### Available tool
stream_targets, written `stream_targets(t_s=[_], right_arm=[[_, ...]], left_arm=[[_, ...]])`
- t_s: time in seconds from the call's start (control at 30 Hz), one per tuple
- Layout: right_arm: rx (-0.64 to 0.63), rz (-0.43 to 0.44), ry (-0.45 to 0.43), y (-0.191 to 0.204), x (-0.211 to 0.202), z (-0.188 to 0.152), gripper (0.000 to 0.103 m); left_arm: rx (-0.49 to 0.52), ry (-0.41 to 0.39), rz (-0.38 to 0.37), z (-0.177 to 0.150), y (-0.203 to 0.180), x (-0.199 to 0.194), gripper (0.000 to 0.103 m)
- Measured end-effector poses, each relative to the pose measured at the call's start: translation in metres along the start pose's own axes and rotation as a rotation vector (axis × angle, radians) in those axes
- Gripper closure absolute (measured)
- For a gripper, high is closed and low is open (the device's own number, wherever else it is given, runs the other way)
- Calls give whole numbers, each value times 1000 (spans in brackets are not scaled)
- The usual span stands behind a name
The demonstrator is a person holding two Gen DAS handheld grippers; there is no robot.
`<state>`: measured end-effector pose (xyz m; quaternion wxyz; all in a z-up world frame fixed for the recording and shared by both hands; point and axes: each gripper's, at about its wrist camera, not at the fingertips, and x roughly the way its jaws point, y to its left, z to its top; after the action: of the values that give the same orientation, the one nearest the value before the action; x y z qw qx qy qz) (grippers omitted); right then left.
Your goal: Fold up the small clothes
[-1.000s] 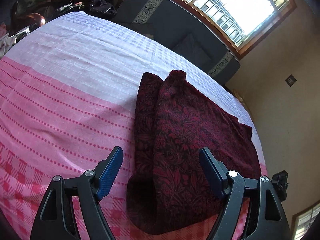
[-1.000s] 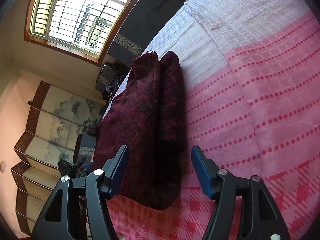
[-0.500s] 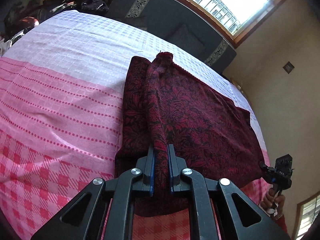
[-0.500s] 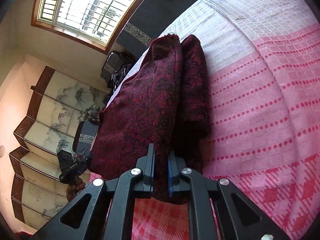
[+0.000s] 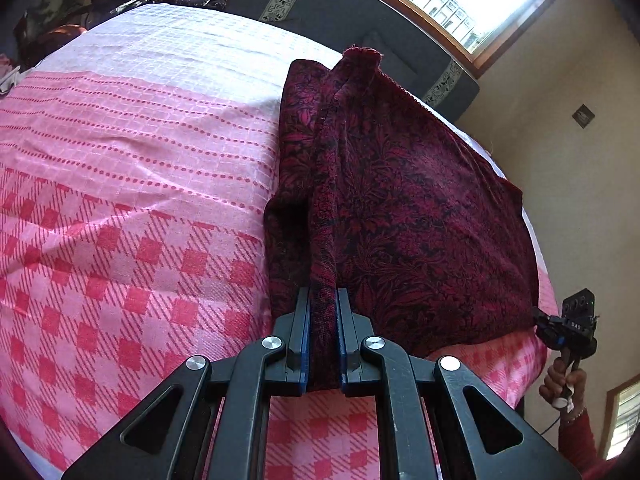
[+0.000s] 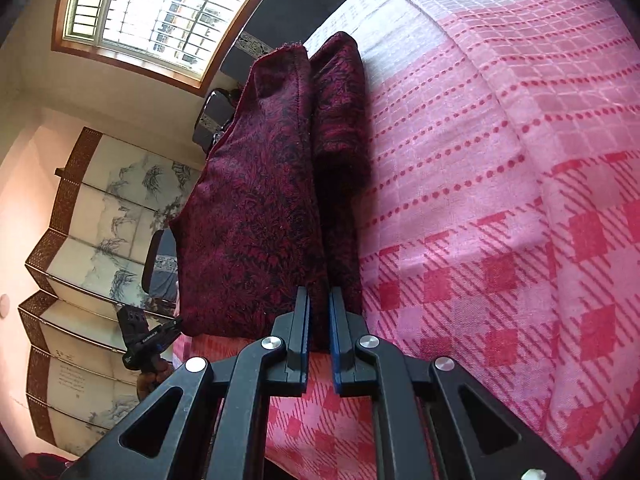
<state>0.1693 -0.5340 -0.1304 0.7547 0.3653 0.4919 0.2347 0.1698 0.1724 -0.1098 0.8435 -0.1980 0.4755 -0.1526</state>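
Left gripper (image 5: 323, 312) pinches a raised fold at the near edge of the cloth (image 5: 400, 208), fingers pressed tight on the fabric. Right gripper (image 6: 319, 312) likewise pinches the cloth (image 6: 256, 216) at its near edge, fabric between the blue pads (image 6: 335, 340). Dark red floral cloth lies on the pink checked bedspread (image 5: 132, 208), partly lifted into a ridge running away from both grippers. Window (image 6: 160, 12) and folding screen (image 6: 92, 216) sit behind.
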Motion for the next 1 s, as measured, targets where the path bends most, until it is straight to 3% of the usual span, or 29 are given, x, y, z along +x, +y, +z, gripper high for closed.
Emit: stream_targets(t_s=[0.13, 0.27, 0.33, 0.47, 0.57, 0.63, 0.77, 0.83, 0.97, 1.0], right_arm=[[-7, -3, -22, 6, -5, 1, 90], [-52, -84, -141, 22, -31, 11, 87], [-106, -89, -205, 41, -41, 25, 85], [-262, -122, -174, 91, -14, 65, 84], [-345, -157, -110, 119, 29, 99, 84], [-375, -154, -50, 126, 59, 122, 84], [-396, -292, 2, 115, 106, 152, 84], [-376, -396, -26, 97, 109, 157, 87], [-313, -423, -72, 68, 99, 156, 97], [-316, -418, -89, 62, 95, 153, 103]], left_arm=[[34, -26, 92, 12, -14, -9, 87], [92, -165, 138, 21, -43, -40, 79], [162, -209, 123, 27, -67, -44, 72], [285, -235, 103, 49, -108, -15, 68], [294, -204, 88, 75, -120, 19, 68], [269, -203, 77, 93, -115, 39, 68], [149, -195, 95, 121, -79, 69, 68], [96, -195, 122, 126, -58, 77, 68], [47, -203, 132, 119, -29, 89, 68], [50, -209, 134, 116, -28, 91, 68]])
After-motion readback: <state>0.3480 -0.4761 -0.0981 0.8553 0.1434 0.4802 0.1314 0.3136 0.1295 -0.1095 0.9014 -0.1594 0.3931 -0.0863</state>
